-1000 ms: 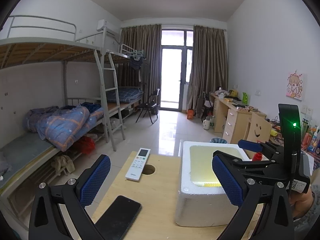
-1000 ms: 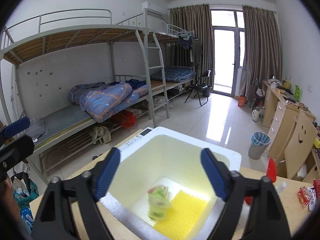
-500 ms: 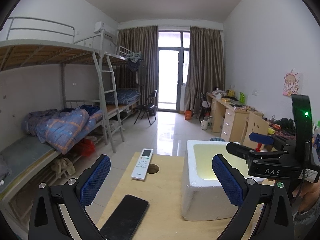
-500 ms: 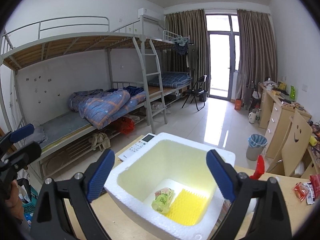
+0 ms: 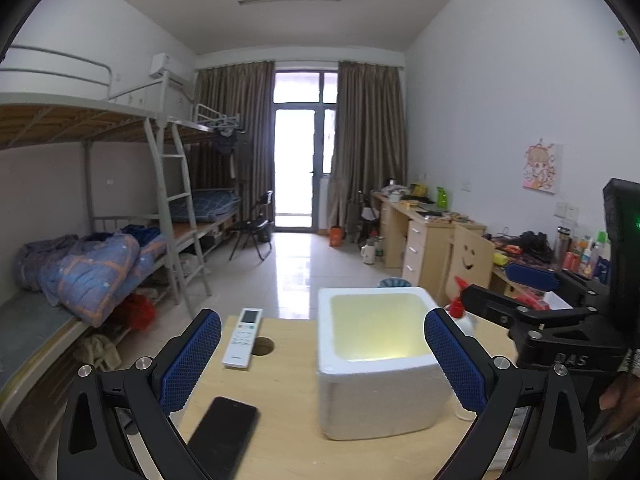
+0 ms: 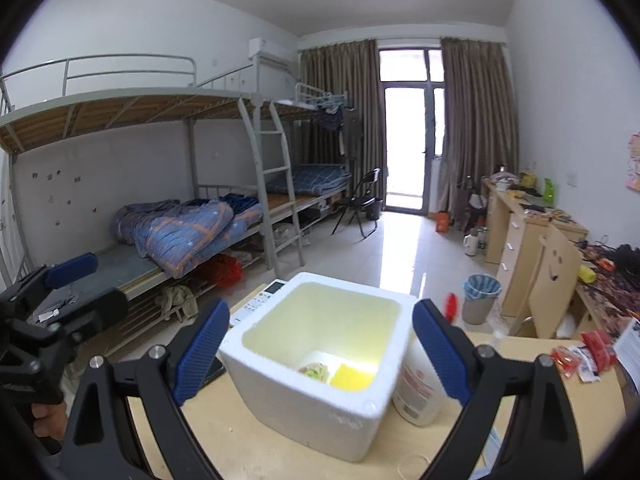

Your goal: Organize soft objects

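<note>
Blue ribbed pads face each other across a wide gap on both tools: the right gripper (image 6: 316, 354) stands spread with nothing between its jaws, and the left gripper (image 5: 322, 360) is equally wide and empty. Just beyond the right one, on the wooden table (image 6: 532, 392), sits the white foam box (image 6: 320, 384), open side up. On its floor lie a green snack packet (image 6: 314, 370) and, touching it to the right, a yellow sponge (image 6: 354, 376). Only the near edge of each shows over the rim, so their long axes cannot be told. A white bottle (image 6: 416, 392) stands against the box's right wall. Left of the box lie a black phone (image 5: 222, 432) and, farther off, a white remote (image 5: 243, 338) pointing away down the room. A second ago the right gripper hung right over the box and the packet was mid-fall, blurred; it has since pulled back and up, and the packet is at rest.
</note>
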A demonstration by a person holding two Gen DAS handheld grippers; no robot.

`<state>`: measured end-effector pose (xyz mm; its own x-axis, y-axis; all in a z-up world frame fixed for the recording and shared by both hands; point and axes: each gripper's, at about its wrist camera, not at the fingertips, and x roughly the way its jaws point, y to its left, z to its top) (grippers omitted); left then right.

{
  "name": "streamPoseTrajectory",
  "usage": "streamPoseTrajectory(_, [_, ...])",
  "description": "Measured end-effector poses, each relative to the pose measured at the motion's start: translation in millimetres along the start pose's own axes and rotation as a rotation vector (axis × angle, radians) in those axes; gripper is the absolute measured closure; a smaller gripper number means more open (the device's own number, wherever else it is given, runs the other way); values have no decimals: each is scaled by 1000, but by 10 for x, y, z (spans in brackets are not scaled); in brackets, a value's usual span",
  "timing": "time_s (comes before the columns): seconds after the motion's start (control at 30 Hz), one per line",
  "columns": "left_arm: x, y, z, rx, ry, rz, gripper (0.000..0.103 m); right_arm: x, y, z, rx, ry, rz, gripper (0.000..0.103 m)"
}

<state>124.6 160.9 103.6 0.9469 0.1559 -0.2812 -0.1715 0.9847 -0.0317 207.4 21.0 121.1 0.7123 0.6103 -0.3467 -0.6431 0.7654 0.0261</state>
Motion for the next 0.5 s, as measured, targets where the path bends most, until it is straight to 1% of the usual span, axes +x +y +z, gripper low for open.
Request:
streamPoseTrajectory(0.13, [-161,-164,-58,7,-6,-32,1,-287,-3,-77,0,-12,-27,8])
streamPoseTrajectory(0.23, [-297,-283,-84,7,-4,-61,1,-513,-20,-136,5,-38,-45,8])
streamPoseTrajectory(0.5, [-668,-486,-150,19,-28,-74,1,-914,-70,-286,35,-63,-69,8])
